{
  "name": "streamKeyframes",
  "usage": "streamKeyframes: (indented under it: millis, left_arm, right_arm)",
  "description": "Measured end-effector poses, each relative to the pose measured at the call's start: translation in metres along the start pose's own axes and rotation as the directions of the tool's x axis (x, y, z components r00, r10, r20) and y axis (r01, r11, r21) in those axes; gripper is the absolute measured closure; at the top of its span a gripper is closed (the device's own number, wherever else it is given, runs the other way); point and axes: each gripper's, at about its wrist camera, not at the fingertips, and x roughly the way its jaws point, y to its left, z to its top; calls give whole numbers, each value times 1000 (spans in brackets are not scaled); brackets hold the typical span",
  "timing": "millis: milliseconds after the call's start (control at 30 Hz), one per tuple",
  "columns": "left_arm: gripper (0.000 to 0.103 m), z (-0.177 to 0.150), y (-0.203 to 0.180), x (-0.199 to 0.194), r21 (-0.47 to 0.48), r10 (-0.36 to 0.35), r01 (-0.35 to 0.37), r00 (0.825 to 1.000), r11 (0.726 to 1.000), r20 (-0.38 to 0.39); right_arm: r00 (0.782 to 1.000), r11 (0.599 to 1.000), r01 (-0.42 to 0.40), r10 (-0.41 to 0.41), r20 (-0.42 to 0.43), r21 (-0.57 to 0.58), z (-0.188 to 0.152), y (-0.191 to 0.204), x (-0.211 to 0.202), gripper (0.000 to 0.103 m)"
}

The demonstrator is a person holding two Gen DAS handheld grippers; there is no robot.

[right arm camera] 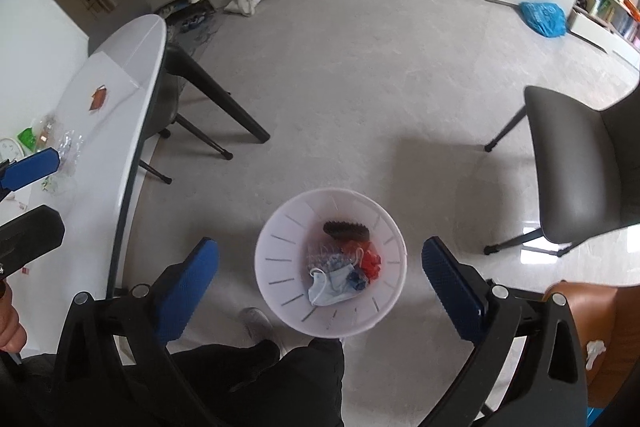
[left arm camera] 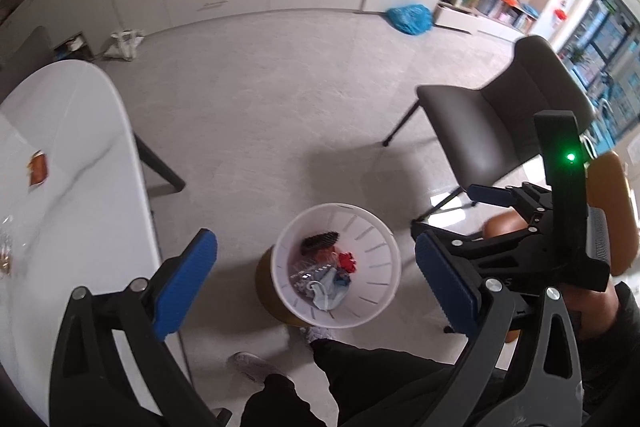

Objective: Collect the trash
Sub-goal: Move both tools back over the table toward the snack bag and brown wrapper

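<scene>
Blue-padded fingers of the left hand-held gripper (left arm camera: 316,281) stand wide apart with nothing between them, above the white slatted bin (left arm camera: 384,269) on the floor, which holds a crumpled face mask (left arm camera: 330,293), a red scrap (left arm camera: 347,261) and a dark brush-like piece (left arm camera: 319,241); at the left, the white bench (left arm camera: 80,131) carries an orange wrapper (left arm camera: 38,167). From the right wrist, the right hand-held gripper (right arm camera: 320,289) is likewise spread wide and empty over the same bin, and clear wrappers (right arm camera: 68,147) lie on the bench, just beside the left hand-held gripper's blue finger.
</scene>
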Motion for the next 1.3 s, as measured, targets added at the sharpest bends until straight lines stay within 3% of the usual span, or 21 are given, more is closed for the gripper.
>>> streamKeyframes:
  millis: [133,300,400,500,667,800,933,1033,1167,1300]
  left_arm:
    - [8,4,23,-12,-76,59,-56,998,996,33]
    - [8,0,65,-26,-220,155,-137,986,966,65]
    - [8,-8,97,-38,-313,232,-203,971,928,57]
    - [8,-22,135,-51,-417,296,-255,955,872,35]
    - [8,-49,208,-71,-607,376,-307,926,733,-14]
    - [8,-65,261,-81,-705,422,-337,905,624,-60]
    - [8,-74,324,-87,-802,444,-356,887,480,-128]
    - [8,-74,369,-84,-846,432,-361,884,393,-176]
    - [8,-70,418,-73,-868,435,-382,872,316,-226]
    - [8,-70,468,-52,-907,391,-358,885,223,-253]
  right_arm:
    - [1000,998,-31,31,2,-61,18,14,4,2]
    - [998,982,-55,58,14,-180,47,44,11,2]
    - [996,966,-85,89,3,-245,63,69,18,2]
    - [992,944,-123,126,-8,-308,75,99,24,2]
    - [984,904,-176,176,-37,-390,92,156,38,2]
    - [978,873,-201,201,-49,-444,107,202,47,2]
    - [970,849,-238,235,-65,-472,124,241,56,2]
    - [966,832,-252,247,-75,-494,135,271,66,2]
    - [960,816,-273,263,-93,-510,152,310,84,2]
    - [960,799,-274,263,-99,-535,165,356,108,2]
